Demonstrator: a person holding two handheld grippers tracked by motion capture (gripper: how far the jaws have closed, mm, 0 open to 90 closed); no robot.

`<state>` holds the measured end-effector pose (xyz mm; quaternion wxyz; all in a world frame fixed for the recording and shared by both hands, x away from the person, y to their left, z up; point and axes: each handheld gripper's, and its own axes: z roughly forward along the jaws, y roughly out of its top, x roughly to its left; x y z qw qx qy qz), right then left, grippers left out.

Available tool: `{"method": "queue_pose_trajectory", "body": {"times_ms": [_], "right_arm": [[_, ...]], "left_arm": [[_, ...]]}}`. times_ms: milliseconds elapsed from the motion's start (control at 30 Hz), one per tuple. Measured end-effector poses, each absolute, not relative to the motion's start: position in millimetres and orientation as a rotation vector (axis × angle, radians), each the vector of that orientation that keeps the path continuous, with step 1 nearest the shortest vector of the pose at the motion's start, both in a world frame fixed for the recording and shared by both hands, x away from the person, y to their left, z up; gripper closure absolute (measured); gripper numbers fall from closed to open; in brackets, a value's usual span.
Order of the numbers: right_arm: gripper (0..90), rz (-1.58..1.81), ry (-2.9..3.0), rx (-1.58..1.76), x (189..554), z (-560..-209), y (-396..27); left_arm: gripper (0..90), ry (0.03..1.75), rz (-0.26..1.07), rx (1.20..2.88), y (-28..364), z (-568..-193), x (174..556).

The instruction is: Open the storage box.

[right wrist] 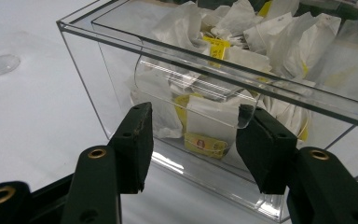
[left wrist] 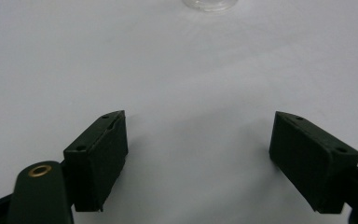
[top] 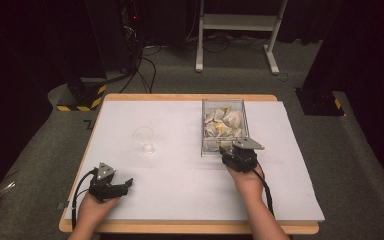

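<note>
Where paper sachets (right wrist: 242,42) crumple, clear box (right wrist: 102,70) gleams.

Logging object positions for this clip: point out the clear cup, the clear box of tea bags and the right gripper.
clear cup (top: 144,139), high view, its side wall.
clear box (top: 223,102), high view, far rim.
right gripper (top: 226,149), high view, between its fingertips.

My left gripper (top: 111,184) sits near-left, low over the counter (top: 180,195), fingers (left wrist: 98,158) spread wide. My right gripper (top: 240,155) reaches farther out on the right, fingers (right wrist: 133,144) parted.
</note>
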<state>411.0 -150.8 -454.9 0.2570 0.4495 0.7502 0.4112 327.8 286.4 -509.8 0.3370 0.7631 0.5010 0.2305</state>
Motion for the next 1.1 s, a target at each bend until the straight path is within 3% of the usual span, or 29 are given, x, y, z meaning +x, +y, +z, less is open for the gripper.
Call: {"method": "queue_pose_trajectory", "body": {"times_ms": [1100], "right_arm": [[48.8, 1.132, 2.022, 1.211, 373, -458, -154]], "left_arm": [[19.8, 1.305, 0.595, 1.989, 287, -510, 328]]}}
